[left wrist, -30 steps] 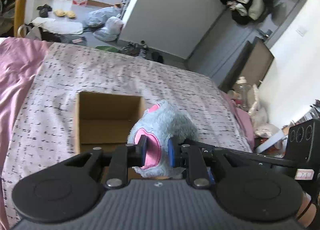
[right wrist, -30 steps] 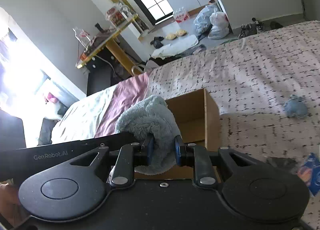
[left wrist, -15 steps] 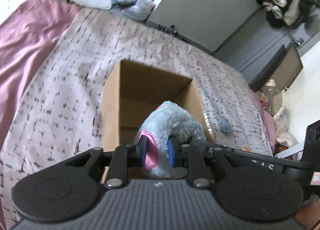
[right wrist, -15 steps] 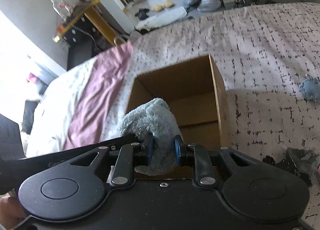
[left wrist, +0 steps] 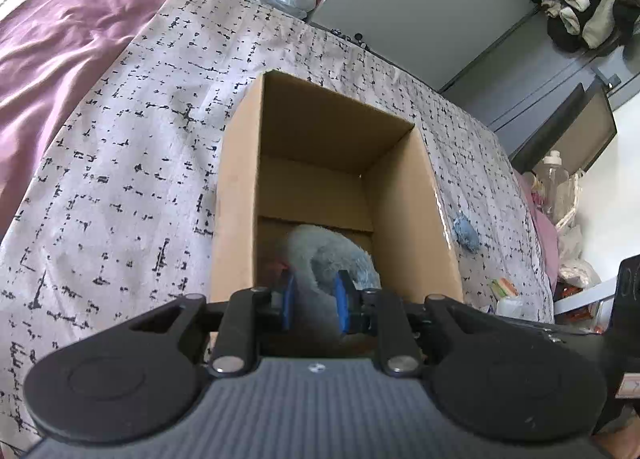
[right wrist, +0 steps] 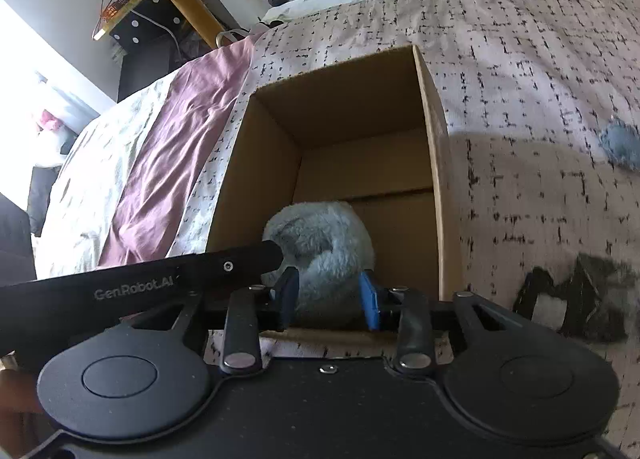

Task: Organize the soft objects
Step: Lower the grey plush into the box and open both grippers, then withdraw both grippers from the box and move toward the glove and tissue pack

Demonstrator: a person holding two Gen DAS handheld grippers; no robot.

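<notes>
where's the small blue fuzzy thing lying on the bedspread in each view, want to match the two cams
Left wrist view: the small blue fuzzy thing lies on the patterned bedspread right of centre, just beyond the right wall of the cardboard box.
Right wrist view: it sits at the far right edge, well right of the box.
Shared landmark: the open cardboard box.

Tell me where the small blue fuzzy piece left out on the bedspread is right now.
The small blue piece lies on the patterned bedspread just outside the cardboard box's right wall in the left wrist view; the right wrist view shows it at the far right edge.
</notes>
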